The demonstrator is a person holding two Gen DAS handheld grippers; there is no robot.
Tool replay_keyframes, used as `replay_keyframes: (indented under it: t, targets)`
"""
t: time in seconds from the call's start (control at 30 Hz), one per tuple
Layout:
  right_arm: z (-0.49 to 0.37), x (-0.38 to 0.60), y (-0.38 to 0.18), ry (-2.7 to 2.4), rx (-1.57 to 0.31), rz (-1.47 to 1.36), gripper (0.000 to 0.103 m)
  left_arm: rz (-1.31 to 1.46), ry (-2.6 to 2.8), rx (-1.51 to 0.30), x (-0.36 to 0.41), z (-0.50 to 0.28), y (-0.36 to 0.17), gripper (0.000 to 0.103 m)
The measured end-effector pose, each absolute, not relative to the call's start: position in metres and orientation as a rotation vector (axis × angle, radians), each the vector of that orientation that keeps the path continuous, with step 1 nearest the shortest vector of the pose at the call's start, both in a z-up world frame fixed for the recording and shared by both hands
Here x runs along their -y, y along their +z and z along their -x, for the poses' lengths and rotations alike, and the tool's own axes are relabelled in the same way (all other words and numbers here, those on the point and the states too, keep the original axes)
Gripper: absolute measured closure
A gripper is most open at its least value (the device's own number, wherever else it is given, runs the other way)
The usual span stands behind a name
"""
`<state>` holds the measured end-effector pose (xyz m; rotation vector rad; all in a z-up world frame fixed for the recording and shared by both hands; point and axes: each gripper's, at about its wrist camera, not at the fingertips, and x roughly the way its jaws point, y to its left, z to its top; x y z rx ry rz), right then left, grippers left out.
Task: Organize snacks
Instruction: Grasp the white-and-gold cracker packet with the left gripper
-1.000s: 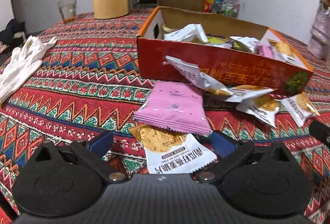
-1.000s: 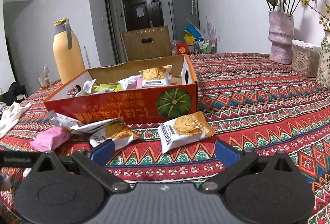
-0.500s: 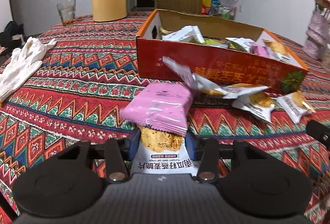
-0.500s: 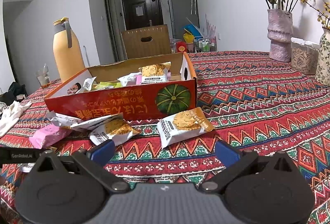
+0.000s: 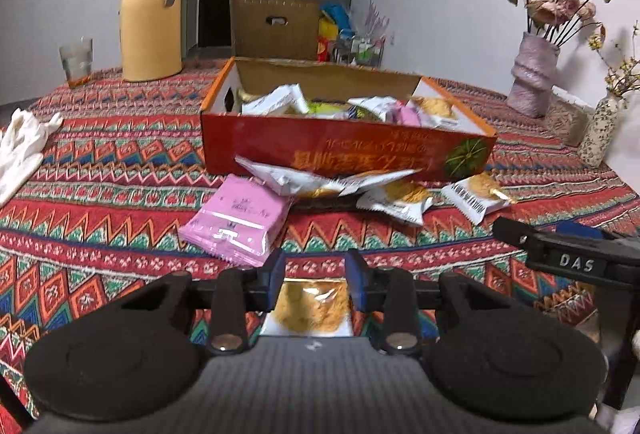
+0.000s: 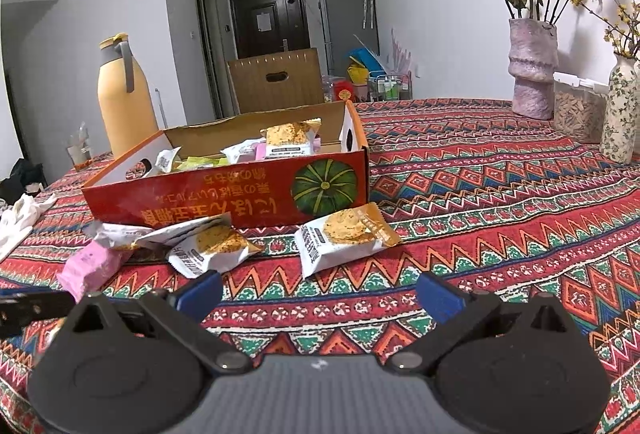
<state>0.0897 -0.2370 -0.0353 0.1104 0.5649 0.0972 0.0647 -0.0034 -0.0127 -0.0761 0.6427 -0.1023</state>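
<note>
My left gripper [image 5: 315, 266] has its jaws closing on a white oat-crisp packet [image 5: 310, 308]; the blue pads press its sides, and it is held just in front of the camera. A pink packet [image 5: 240, 218] lies on the cloth just ahead, with several oat-crisp packets [image 5: 396, 198] beyond it against the red pumpkin box [image 5: 348, 150], which holds more snacks. My right gripper [image 6: 318, 292] is open over bare cloth, a little short of two oat-crisp packets [image 6: 344, 238] and the box [image 6: 224, 202].
A yellow thermos jug [image 5: 150, 14] and a glass [image 5: 76, 60] stand at the far left. White gloves [image 5: 24, 146] lie on the left edge. Flower vases [image 6: 534, 66] and a clear container [image 6: 576, 110] stand at the far right on the patterned tablecloth [image 6: 500, 194].
The left jaws went from wide open to closed on the oat-crisp packet, which slid out from under the pink packet as the gripper rose and tilted up. The right gripper stayed put.
</note>
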Motion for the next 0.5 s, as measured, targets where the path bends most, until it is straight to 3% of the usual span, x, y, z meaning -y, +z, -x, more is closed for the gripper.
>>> replay_keyframes:
  t: [0.17,0.2,0.3,0.33,0.5]
  targets:
    - [-0.09,0.239,-0.036,0.09,-0.568,-0.11,0.0,0.087,-0.09,-0.653,0.001,-0.07,-0.014,0.07]
    - [-0.09,0.239,-0.037,0.089,-0.568,-0.109,0.0,0.087,-0.086,-0.659,-0.001,-0.071,-0.016,0.065]
    - [-0.091,0.241,-0.037,0.086,-0.569,-0.11,0.0,0.084,-0.075,-0.674,-0.005,-0.069,-0.019,0.03]
    - [-0.091,0.241,-0.038,0.084,-0.57,-0.111,0.0,0.078,-0.069,-0.675,-0.006,-0.067,-0.019,0.023]
    - [-0.09,0.239,-0.04,0.089,-0.576,-0.11,0.0,0.055,-0.092,-0.717,0.0,-0.063,-0.028,0.022]
